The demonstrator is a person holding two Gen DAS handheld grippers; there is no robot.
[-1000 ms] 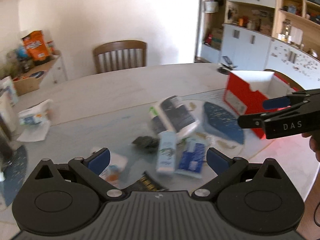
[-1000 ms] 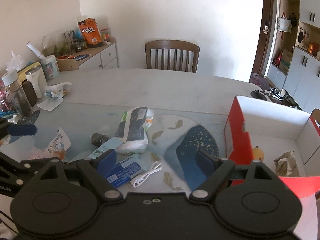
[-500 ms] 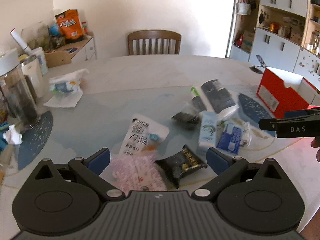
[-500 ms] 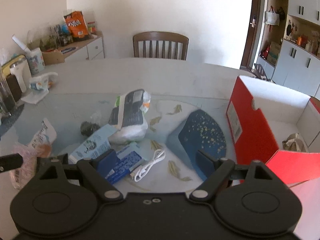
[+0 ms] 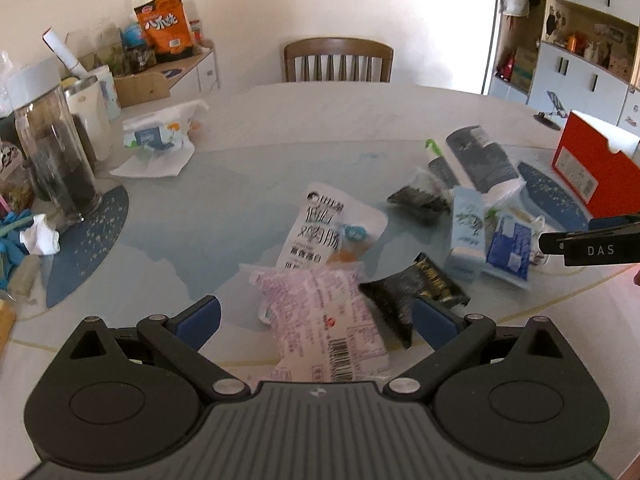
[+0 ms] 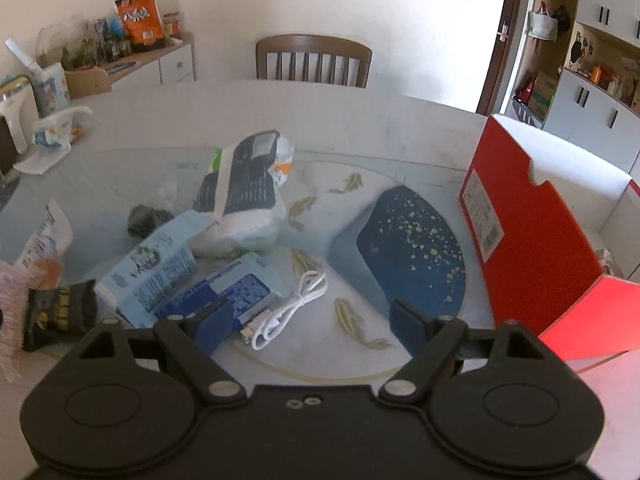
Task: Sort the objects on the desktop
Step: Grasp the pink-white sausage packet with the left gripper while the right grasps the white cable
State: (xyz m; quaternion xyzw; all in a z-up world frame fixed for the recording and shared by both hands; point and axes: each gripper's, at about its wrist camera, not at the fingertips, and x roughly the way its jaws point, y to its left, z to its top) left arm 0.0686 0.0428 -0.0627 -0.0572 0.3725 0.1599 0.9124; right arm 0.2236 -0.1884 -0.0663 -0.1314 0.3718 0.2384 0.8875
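Both hand-held grippers have dropped closer to the clutter since the earlier frames, and the pink snack packet (image 5: 324, 320) that sat further off now lies between the blue pads of the left hand-held gripper (image 5: 316, 316); its jaws stand apart, nothing clamped; the right hand-held gripper (image 6: 310, 320) is likewise spread wide and empty above the white USB cable (image 6: 288, 308).

Taking the red cardboard box (image 6: 520, 232) as landmark, the heap of goods lies well to its left: grey-and-white wipes pack (image 6: 244, 196), pale blue carton (image 6: 152, 268), blue sachet (image 6: 236, 292), black snack packet (image 5: 416, 284), with the cable nearest the box.

Risks, as I judge them: the pink packet overlaps the black one, so closing could drag both; soft film may slip from the pads; the loose cable may snag or trail when lifted; the box's open flap could be knocked.

The worktop (image 5: 320, 120) is a round pale table under glass, with dark blue speckled mats (image 6: 408, 248); beyond it a wooden chair (image 5: 338, 60), a sideboard with an orange crisp bag (image 5: 164, 28), white cabinets at right.
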